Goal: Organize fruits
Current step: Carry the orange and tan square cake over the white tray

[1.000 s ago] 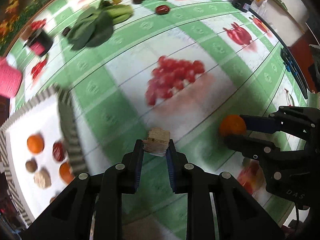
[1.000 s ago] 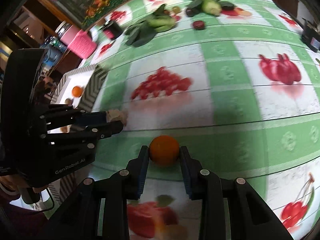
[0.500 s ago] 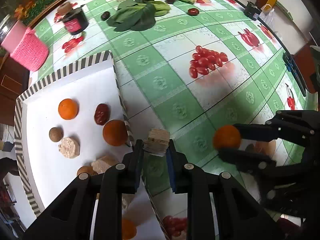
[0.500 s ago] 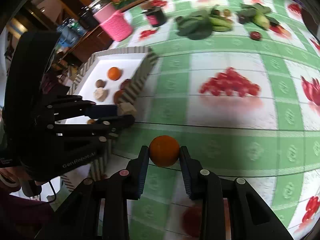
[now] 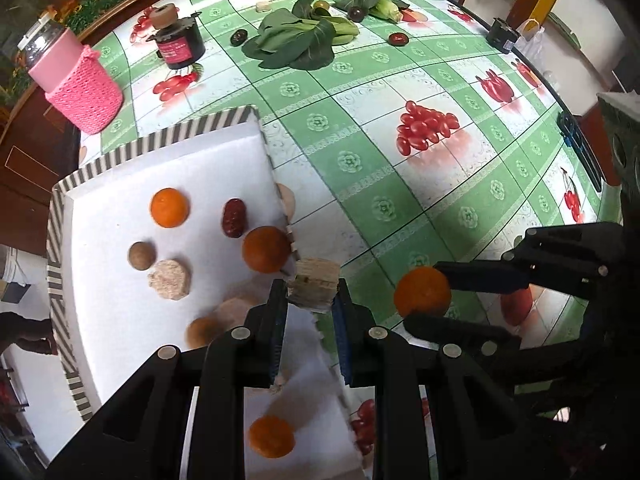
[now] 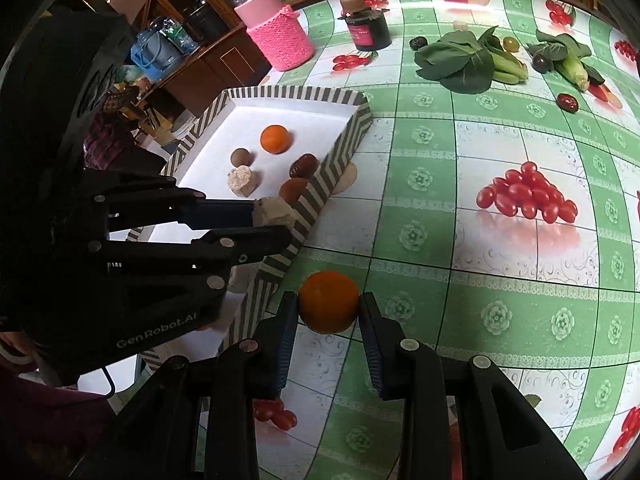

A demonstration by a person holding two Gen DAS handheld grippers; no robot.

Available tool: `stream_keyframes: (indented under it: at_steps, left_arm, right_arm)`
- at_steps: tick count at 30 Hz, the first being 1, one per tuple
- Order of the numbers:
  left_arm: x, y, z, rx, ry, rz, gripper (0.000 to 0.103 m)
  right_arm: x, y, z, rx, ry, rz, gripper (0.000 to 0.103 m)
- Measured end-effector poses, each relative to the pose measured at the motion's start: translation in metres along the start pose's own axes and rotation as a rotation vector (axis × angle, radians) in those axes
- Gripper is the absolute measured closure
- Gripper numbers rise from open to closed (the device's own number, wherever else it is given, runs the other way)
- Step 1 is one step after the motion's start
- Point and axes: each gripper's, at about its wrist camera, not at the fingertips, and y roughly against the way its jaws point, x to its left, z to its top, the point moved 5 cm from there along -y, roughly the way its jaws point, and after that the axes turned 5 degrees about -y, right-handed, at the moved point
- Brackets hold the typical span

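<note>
L gripper (image 5: 312, 300) grasps beige block (image 5: 314, 283) over striped tray (image 5: 176, 138) near edge. R gripper (image 6: 329, 308) clenched on orange (image 6: 329, 301), right of tray.

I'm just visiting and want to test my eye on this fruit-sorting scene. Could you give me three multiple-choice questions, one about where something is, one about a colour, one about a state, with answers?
1. Where is the dark red date?
A. in the striped tray
B. on the leafy greens
C. in the left gripper

2. What colour is the knitted sleeve on the jar?
A. blue
B. pink
C. yellow

3. What is the right gripper doing?
A. hanging open
B. shut on an orange fruit
C. shut on a tan block

Answers: 1 A, it lies on the tray's white floor among other pieces. 2 B, the sleeve is bright pink. 3 B, the round orange fruit sits clamped between its fingers; the tan block is in the left gripper.
</note>
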Motion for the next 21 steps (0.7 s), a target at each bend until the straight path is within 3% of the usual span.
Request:
stream_keyframes:
  at_steps: [21]
  left_arm:
    - [0.079, -0.009, -0.052, 0.08, 0.028, 0.153, 0.083]
  right_arm:
    - [0.066, -0.035, 0.016, 0.031, 0.082, 0.08, 0.071]
